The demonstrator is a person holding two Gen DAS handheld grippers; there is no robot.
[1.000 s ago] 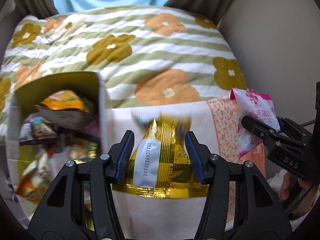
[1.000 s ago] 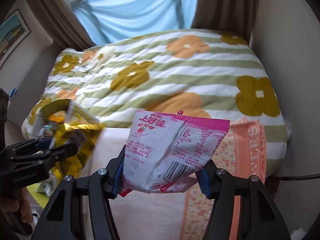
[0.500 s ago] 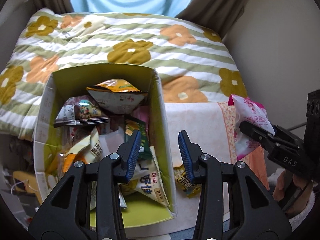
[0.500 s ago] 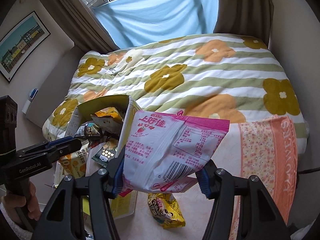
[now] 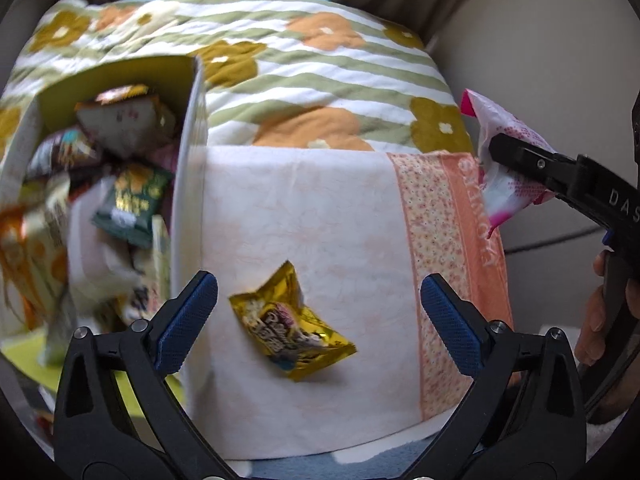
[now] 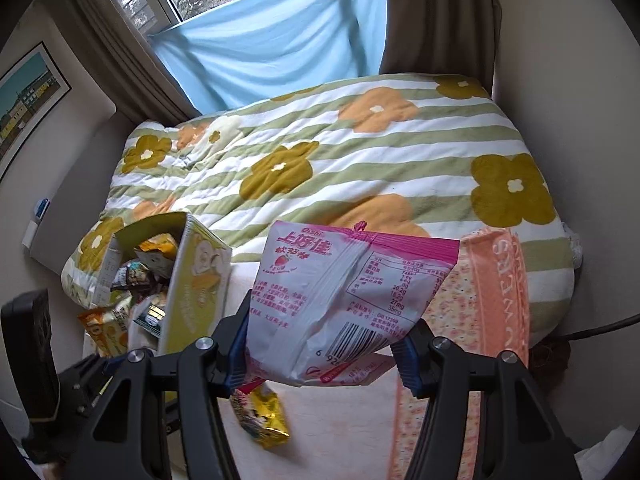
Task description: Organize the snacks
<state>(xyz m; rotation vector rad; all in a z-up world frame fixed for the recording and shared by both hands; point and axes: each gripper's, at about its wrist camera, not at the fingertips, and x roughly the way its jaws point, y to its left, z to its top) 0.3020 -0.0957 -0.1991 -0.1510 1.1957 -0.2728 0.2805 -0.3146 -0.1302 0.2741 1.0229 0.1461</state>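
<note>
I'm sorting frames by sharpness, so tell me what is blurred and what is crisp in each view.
Left wrist view: the open cardboard box of snacks smears with motion blur, while the gold foil snack packet stays fairly crisp. Right wrist view: the pink and white snack bag prints sharp; fisheye bends the edges.

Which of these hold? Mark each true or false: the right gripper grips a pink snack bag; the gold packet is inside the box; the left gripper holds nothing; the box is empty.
1. The right gripper grips a pink snack bag. True.
2. The gold packet is inside the box. False: it lies on the white cloth beside the box.
3. The left gripper holds nothing. True: its jaws are opening, above the packet.
4. The box is empty. False: it holds several snack packs.
</note>
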